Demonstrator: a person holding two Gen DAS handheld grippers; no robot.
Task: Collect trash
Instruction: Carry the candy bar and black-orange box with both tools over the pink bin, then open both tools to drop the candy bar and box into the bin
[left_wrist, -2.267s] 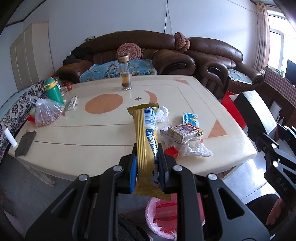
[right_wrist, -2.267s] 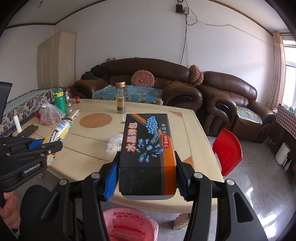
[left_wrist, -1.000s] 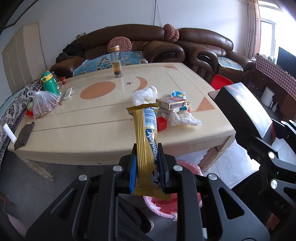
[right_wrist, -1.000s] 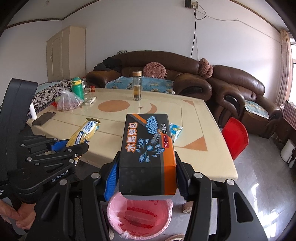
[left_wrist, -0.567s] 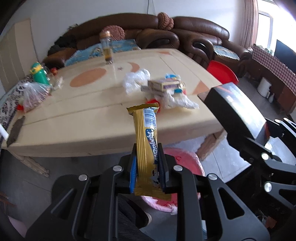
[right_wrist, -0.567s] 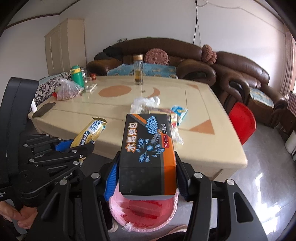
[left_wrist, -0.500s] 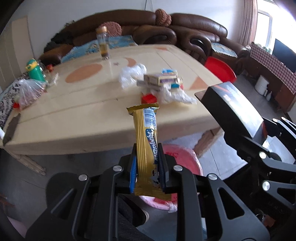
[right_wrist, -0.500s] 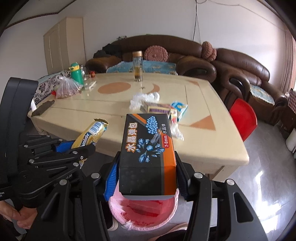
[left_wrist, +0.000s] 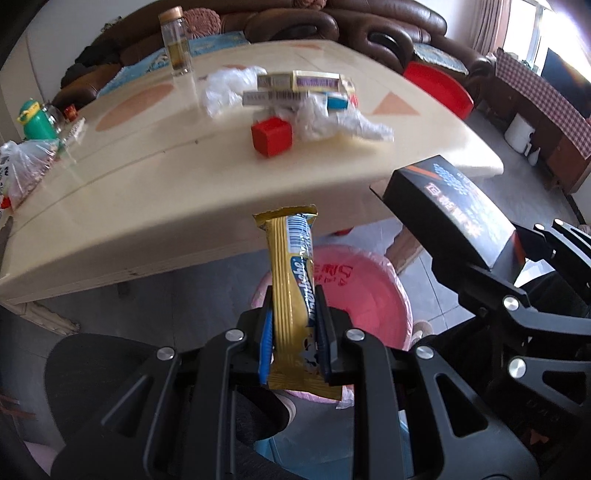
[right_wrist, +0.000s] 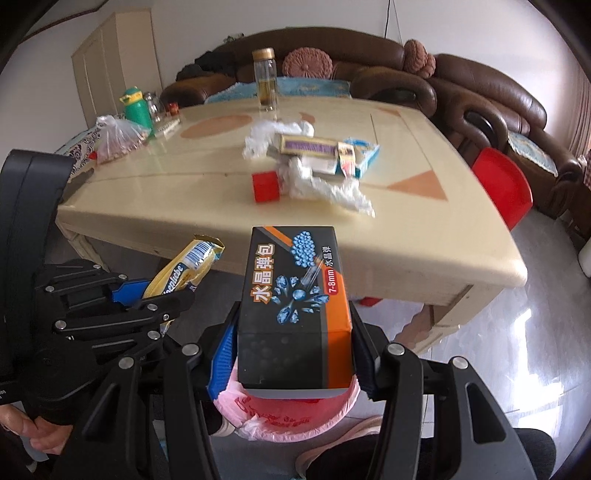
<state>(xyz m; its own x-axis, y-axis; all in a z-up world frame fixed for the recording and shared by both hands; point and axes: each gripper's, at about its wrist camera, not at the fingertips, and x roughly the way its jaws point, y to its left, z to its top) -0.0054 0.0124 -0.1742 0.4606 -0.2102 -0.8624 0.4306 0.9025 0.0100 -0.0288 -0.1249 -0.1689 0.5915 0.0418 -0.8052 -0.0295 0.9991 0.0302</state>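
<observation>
Left claw (left_wrist: 294, 332) clamped on wrapper (left_wrist: 291, 273); right claw (right_wrist: 293, 350) clamped on box (right_wrist: 295, 295); both above bin (left_wrist: 369, 291) beside table (left_wrist: 147, 206) edge.

We look over a cream bench (right_wrist: 155, 206) inlaid with an orange oval and an orange triangle. Near its middle lies a heap of litter: crumpled white plastic (right_wrist: 328, 190), a long yellow-and-purple carton (right_wrist: 308, 147) resting on a white box, and a blue-and-white packet (right_wrist: 364, 153) beside them. A small red cube (right_wrist: 265, 187) stands just in front of the heap, touching the plastic. Toward the far edge we see an upright glass jar (right_wrist: 265, 79) with a gold lid. At the far left corner stand a green bottle (right_wrist: 136, 106) and a knotted clear bag (right_wrist: 116, 138). On the grey tiled floor (right_wrist: 535, 332) below the near edge sits a bin with a pink liner (left_wrist: 373, 295).
</observation>
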